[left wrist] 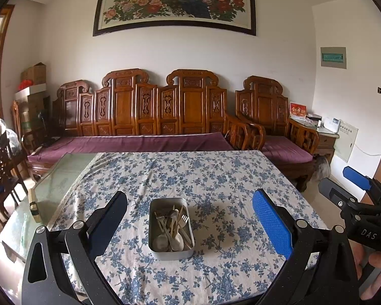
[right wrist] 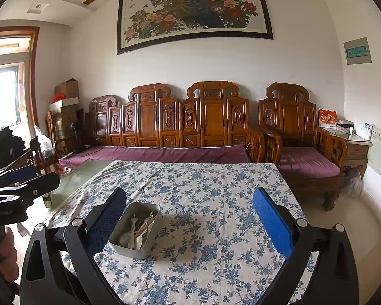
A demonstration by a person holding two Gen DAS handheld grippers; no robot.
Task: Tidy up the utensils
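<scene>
A rectangular metal tray (left wrist: 153, 250) (right wrist: 125, 249) rests on the blue-flowered tablecloth (left wrist: 216, 178) (right wrist: 210, 183). Inside it lies a jumble of utensils (left wrist: 174, 226) (right wrist: 139, 231): white spoons, a metal fork and pale chopsticks. My left gripper (left wrist: 190, 223) hovers open, its fingers wide on either side of the tray and nothing held. My right gripper (right wrist: 190, 218) is open too and empty, with the tray near its left finger (right wrist: 106, 221). The right gripper (left wrist: 355, 193) shows at the right edge of the left wrist view, and the left gripper (right wrist: 20, 185) at the left edge of the right wrist view.
The cloth covers part of a glass-topped table (left wrist: 56, 178) (right wrist: 73, 180). Behind it stand a carved wooden sofa (left wrist: 144, 111) (right wrist: 180, 124) with purple cushions and a matching armchair (left wrist: 269, 117) (right wrist: 297, 132). Dark chairs (left wrist: 2, 167) are at the left. A person's hand (right wrist: 5, 254) holds the left gripper's handle.
</scene>
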